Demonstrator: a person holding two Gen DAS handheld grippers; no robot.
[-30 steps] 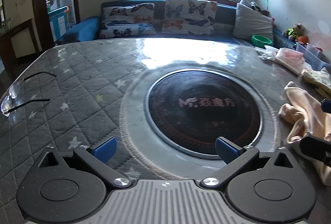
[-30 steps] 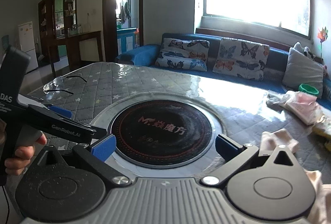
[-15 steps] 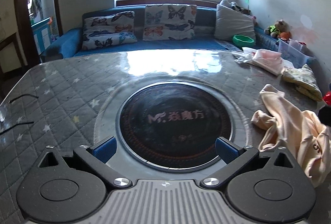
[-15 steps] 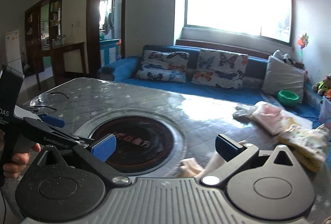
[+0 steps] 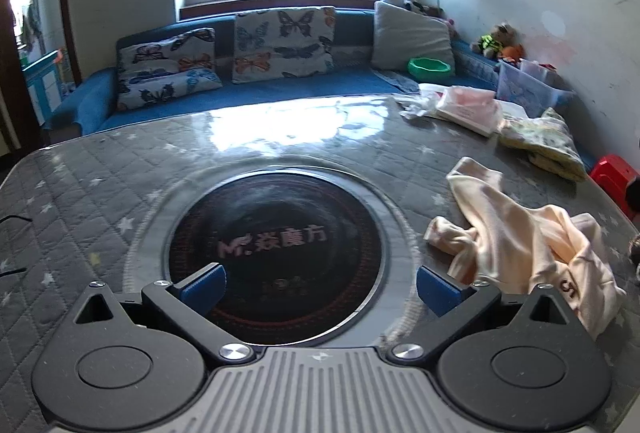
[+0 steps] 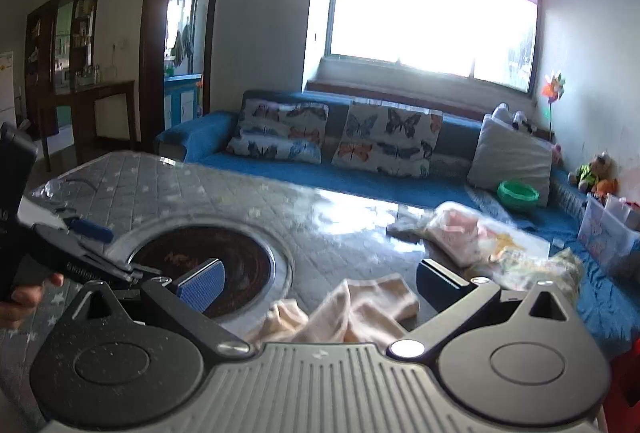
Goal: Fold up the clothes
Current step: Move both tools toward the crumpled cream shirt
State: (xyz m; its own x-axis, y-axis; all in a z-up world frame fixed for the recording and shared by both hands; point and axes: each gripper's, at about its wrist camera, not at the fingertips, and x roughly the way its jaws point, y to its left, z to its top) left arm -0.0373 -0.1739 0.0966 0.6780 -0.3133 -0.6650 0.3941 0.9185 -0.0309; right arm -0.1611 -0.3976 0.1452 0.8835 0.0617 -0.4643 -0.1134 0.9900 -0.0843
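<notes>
My left tongs (image 5: 320, 283) and right tongs (image 6: 318, 283) are both wide open and hold nothing. The cream top (image 5: 520, 245) lies crumpled on the desk (image 5: 100, 193) at 3 o'clock of the black ring (image 5: 276, 253). I think I am reaching for it, and next I must pinch an edge and spread it flat.

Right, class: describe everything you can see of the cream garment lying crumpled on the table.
The cream garment is a small, soft top that looks like knit cotton, pale peach-cream, with dark lettering near one edge. It lies unfolded and bunched on the quilted grey table cover, right of the round black hob, one sleeve stretched towards the sofa. Neither gripper touches it; the right gripper hangs open above it.
</notes>
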